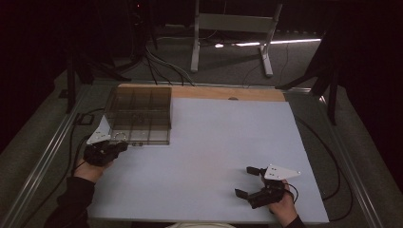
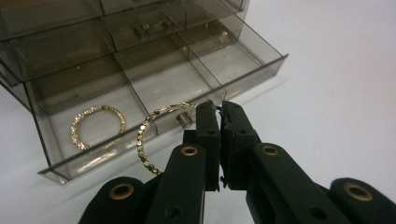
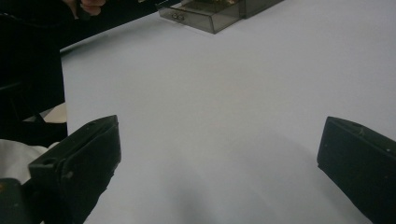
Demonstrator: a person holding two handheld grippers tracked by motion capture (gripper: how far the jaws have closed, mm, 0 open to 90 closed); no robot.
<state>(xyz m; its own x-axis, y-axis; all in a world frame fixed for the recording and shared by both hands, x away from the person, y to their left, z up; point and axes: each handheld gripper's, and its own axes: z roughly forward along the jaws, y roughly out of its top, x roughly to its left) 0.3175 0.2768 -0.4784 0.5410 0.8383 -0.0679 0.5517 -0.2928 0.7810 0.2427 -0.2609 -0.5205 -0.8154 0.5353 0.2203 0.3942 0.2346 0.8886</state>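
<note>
High view: your left gripper (image 1: 119, 146) sits at the smoky clear plastic drawer box (image 1: 139, 115); your right gripper (image 1: 248, 181) rests apart on the white worktop (image 1: 214, 156).

Left gripper view: jaws pinch a gold beaded bracelet (image 2: 152, 135) hanging left of them.

Right gripper view: jaws spread, nothing between.

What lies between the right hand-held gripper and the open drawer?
Bare white table, as the high view shows, between the right hand-held gripper and the drawer.

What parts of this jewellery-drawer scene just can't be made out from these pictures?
- Held gold bracelet: the left tongs cover its lower end in the left gripper view.
- High view: both bracelets are too small and dim inside the smoky organizer box.
- Right gripper view: the open drawer is cut off by the top edge.
</note>
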